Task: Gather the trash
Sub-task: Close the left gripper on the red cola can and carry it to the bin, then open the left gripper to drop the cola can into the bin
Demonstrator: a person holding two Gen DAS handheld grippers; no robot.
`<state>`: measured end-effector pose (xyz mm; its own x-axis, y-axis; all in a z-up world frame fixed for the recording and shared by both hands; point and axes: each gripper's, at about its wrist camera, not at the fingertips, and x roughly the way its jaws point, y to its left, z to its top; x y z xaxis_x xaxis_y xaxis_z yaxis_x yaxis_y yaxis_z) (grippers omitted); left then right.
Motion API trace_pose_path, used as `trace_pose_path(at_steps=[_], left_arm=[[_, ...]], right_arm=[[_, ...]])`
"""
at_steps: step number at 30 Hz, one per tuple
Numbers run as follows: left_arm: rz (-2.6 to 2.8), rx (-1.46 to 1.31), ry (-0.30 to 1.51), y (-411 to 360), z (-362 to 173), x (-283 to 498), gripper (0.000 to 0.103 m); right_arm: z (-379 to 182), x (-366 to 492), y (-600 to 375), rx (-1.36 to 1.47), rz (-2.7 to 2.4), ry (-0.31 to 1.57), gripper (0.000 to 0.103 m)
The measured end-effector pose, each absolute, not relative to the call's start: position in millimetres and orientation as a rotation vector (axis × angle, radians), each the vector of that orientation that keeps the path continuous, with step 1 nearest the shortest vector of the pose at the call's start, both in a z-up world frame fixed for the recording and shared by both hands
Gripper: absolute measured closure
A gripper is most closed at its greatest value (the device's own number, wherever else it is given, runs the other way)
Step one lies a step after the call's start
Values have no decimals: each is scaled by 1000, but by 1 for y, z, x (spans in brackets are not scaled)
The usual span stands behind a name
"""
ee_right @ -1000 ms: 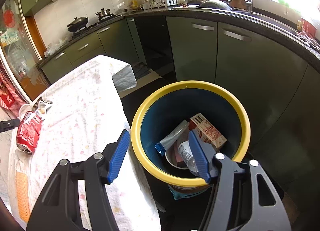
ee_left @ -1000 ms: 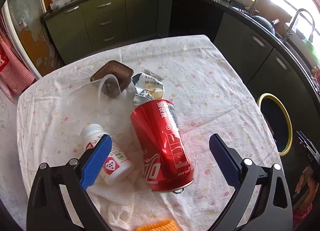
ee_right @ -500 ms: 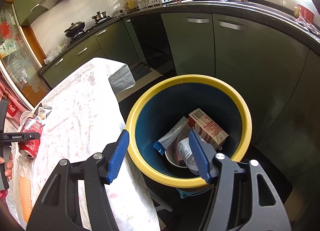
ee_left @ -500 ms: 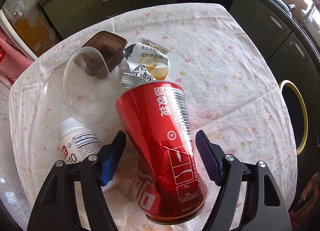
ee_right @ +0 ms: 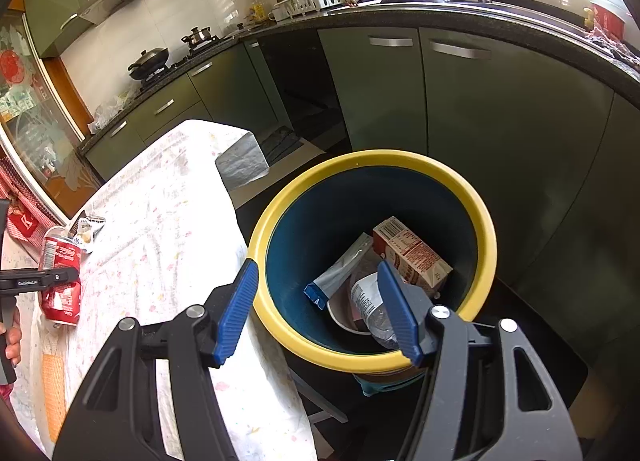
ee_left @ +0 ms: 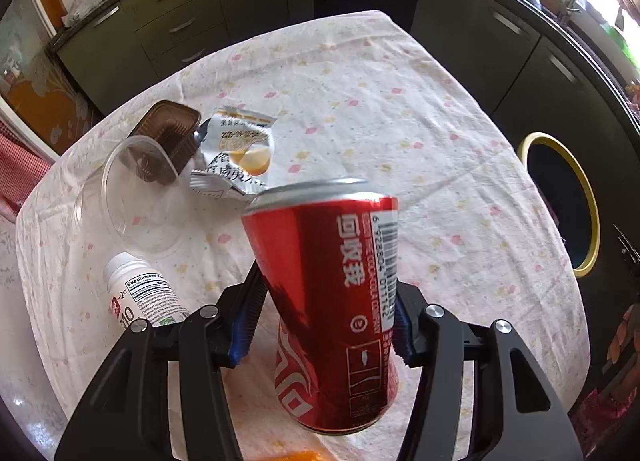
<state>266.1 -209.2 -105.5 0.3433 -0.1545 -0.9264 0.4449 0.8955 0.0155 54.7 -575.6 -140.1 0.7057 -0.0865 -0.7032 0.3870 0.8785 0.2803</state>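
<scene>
Left wrist view: your left gripper [ee_left: 324, 321] has its jaws closing around the one red soda can [ee_left: 332, 301], and both blue pads already bear on the can's sides, so the can is gripped. The can's long axis runs along the line of the fingers, silver top end pointing away from you toward the far side of the table [ee_left: 400, 109], base end nearest the camera. The can sits over the floral cloth near the table's close edge; whether its base touches the cloth cannot be told.

Beyond the can lie four other pieces, one of each: a white supplement bottle [ee_left: 140, 293] on its side just left of the gripper, a clear plastic cup [ee_left: 132, 201] on its side with its mouth toward the far side, a brown plastic tray [ee_left: 168, 137] touching the cup's rim, and a torn silver snack wrapper [ee_left: 236, 153] beside the tray.

Right wrist view: your right gripper [ee_right: 316, 309] hangs unclenched with nothing between its pads, above the yellow-rimmed blue bin [ee_right: 484, 229] standing beside the table. Inside the bin you can count one carton [ee_right: 412, 253], one flattened silver-blue pouch [ee_right: 340, 273], one crumpled clear bottle [ee_right: 368, 301] and one round container below them.
</scene>
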Motion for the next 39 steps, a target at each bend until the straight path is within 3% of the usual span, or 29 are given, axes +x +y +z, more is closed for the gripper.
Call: trace_pose_path(at_steps=[21,35,36,39], left_arm=[[-631,393,1040,-305,-53,210,50],[-869,491,958,-475,-61,183,49],[-865,486,959,-484,-66,186,49],[-845,474,959,-503,-79,196,30]], right_arm=[[-141,32,-604,492,-298,697,44],[-145,-1,-651,536,-419,679,44],[-145,-1,-652,537,-421,678,44],[-145,0,-654,539,-417,676,43]])
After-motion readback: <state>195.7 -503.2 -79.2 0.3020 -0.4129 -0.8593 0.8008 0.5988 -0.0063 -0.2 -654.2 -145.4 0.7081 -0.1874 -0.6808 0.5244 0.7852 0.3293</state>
